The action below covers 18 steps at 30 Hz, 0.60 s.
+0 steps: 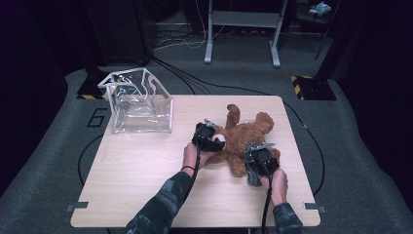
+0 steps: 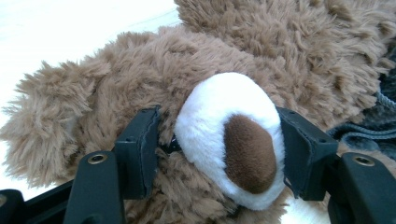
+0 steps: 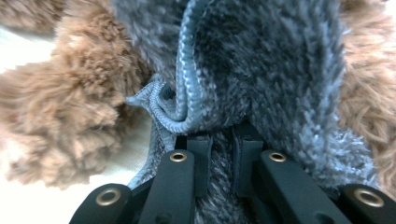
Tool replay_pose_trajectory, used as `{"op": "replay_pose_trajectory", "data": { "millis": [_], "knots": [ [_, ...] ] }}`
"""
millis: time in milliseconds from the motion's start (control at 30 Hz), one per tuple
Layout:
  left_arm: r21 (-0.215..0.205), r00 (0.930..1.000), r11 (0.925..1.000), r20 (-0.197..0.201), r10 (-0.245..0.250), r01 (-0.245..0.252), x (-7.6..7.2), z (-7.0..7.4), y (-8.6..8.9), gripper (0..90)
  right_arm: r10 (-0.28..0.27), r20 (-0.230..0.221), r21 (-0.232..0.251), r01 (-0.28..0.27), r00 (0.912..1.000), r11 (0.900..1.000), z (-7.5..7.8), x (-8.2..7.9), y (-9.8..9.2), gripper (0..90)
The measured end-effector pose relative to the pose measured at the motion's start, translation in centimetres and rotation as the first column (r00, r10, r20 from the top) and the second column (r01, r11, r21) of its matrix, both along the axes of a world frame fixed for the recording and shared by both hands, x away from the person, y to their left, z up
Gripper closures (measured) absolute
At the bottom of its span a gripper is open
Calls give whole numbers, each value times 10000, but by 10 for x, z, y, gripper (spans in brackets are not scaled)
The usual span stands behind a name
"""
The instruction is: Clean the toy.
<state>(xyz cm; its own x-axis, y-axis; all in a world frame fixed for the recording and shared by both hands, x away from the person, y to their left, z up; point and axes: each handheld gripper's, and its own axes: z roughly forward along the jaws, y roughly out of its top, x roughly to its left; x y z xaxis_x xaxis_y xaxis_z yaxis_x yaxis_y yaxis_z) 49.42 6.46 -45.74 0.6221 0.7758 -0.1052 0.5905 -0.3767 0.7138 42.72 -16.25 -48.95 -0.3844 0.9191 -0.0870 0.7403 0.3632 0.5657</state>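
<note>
Here the teddy bear's muzzle (image 2: 231, 140) sits clamped between the left gripper's (image 2: 217, 149) jaws.

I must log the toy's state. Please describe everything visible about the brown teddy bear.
The brown teddy bear is shaggy plush, lying flat on the wooden table, limbs spread. Its white muzzle with dark brown nose sits between the left hand-held gripper jaws. The right hand-held gripper pinches a grey fuzzy cloth lying against it.
</note>
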Motion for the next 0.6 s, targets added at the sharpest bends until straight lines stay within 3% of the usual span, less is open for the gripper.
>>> {"op": "replay_pose_trajectory", "data": {
  "millis": [133, 200, 300, 333, 367, 467, 600],
  "knots": [
    [-270, 10000, 9996, -51, 44, -45, 2, -1, 3, 363, 260, 380, 170, -267, 9989, 9995, 19, -7, 0, 806],
    [-150, 10000, 9999, -80, -53, 51, 3, 0, 3, 363, 220, 849, 644, -275, 9961, 9975, 36, -13, -1, 806],
    [-126, 9999, 9999, -122, -74, 72, 3, 0, 3, 363, 213, 1613, 1015, -381, 9867, 9941, 60, -16, 1, 805],
    [-126, 9999, 9999, -122, -74, 72, 3, 0, 3, 363, 213, 1613, 1015, -381, 9867, 9941, 60, -16, 1, 805],
    [-102, 9997, 9999, -205, -120, 118, 4, 0, 4, 363, 402, 1889, 937, -588, 9812, 9939, 72, -14, 6, 805],
    [-251, 9998, 9997, -180, 14, -19, 4, 0, 2, 363, 560, 1867, 667, -696, 9808, 9953, 74, -6, 14, 805],
    [-165, 9996, 9998, -264, -91, 87, 5, 0, 3, 363, 570, 1381, 441, -636, 9888, 9970, 54, 6, 23, 807]
  ]
}}
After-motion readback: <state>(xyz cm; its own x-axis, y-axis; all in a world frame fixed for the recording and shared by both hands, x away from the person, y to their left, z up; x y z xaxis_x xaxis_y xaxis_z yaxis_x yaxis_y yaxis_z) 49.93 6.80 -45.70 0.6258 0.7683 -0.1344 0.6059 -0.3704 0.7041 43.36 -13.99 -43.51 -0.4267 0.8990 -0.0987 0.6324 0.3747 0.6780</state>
